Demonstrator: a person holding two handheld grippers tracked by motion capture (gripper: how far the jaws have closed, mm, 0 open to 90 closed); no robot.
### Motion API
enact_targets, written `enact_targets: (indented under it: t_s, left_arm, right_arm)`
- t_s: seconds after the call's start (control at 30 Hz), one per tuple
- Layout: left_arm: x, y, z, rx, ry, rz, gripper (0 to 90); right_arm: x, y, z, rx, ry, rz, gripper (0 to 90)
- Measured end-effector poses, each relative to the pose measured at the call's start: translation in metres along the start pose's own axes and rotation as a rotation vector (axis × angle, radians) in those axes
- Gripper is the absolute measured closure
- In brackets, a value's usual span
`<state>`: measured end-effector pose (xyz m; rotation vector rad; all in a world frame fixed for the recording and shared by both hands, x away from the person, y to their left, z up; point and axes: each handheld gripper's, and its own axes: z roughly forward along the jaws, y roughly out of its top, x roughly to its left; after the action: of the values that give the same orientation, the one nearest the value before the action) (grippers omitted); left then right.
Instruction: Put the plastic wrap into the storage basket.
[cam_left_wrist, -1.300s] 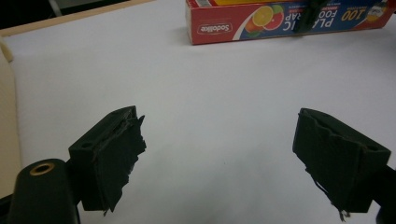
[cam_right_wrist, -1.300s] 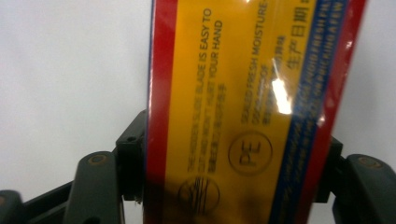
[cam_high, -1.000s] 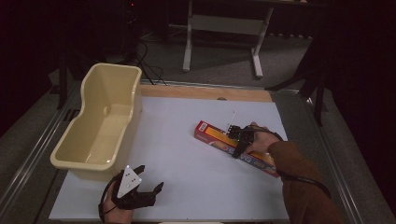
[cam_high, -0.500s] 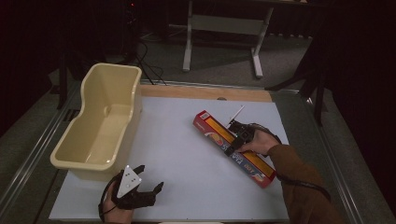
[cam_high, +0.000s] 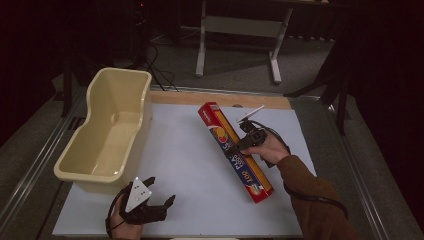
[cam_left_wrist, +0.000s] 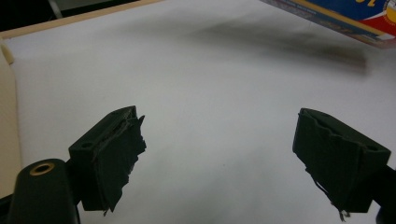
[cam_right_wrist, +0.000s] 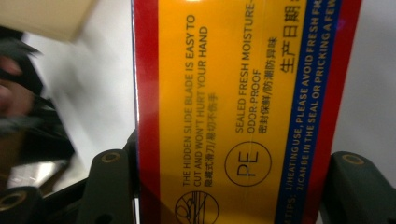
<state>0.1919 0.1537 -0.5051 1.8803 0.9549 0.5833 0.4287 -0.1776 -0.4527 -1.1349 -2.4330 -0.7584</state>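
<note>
Right gripper (cam_high: 248, 141) is clamped across the middle of the cling-film box (cam_high: 235, 150); the right gripper view shows both jaws pressed on the long edges of the box (cam_right_wrist: 233, 107), printed side (PE mark, slide-blade text) facing the camera. The box hangs over the right half of the white worktop (cam_high: 185, 165), running diagonally: one red end points toward the far edge, the other toward the near right corner. Its shadow lies on the sheet below, so it is off the surface.

Left gripper (cam_high: 150, 204) sits at the near left corner of the worktop, jaws spread wide with nothing between them; the left gripper view shows bare white board between its pads (cam_left_wrist: 116, 149), with the box (cam_left_wrist: 345, 18) in the top right of that view.

Cream plastic tub (cam_high: 107, 132) stands along the left edge, reaching toward the far left corner. It is well apart from the box, with open worktop between them. The tub's near end is just beside the left gripper.

Beyond the far edge: wooden strip (cam_high: 220, 98), table legs (cam_high: 202, 40) on the floor.
</note>
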Motion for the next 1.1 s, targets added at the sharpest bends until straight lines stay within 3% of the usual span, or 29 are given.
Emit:
enact_targets:
  t_s: [0.1,0.17,0.8,1.1]
  left_arm:
    - [0.0,0.0,0.0,0.0,0.0,0.0,15.4]
    - [0.0,0.0,0.0,0.0,0.0,0.0,15.4]
    - [0.0,0.0,0.0,-0.002,-0.001,0.004,15.4]
    - [-0.001,0.001,0.0,-0.004,-0.003,0.003,15.4]
  right_arm:
    - [0.004,0.003,0.0,-0.022,0.033,0.017,41.7]
    - [0.009,0.007,0.001,-0.053,0.08,0.044,41.6]
    - [0.03,0.027,0.007,-0.162,0.198,0.158,41.6]
    - [0.044,0.037,0.008,-0.197,0.243,0.171,41.5]
